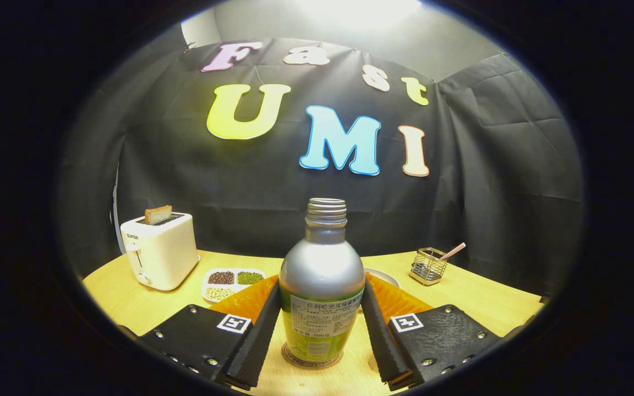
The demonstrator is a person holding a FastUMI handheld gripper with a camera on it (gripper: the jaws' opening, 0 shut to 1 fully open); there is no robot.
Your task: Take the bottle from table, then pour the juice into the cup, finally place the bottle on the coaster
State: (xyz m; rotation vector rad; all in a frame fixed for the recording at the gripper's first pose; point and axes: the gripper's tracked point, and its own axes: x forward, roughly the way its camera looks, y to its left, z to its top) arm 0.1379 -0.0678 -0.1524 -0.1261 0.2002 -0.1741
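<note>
The bottle [321,286] stands upright on a round coaster [311,357] on the wooden bench [476,297], right between the two fingers [256,335] of the gripper [320,344]. Its cap is off, and the threaded neck stands bare above a silvery shoulder and a green label. The jaws sit close against the bottle on either side, though I cannot tell whether they press on it or have a sliver of slack, so whether the gripper has closed or let go stays uncertain.

Just behind the bottle, half hidden by it and by the right finger, the rim of a pale bowl or cup [384,275] peeks out; too little shows to say which. Further back on the left stands a cream toaster [158,250] with a slice of toast [158,214] sticking up from its slot. Between the toaster and the bottle lies a small white tray [233,284] with compartments of dark, green and pale beans. Off to the right, well apart from the bottle, a wire basket [428,265] holds a thin stick that leans out over its edge. Nothing stands between the fingers besides the bottle and its coaster.
</note>
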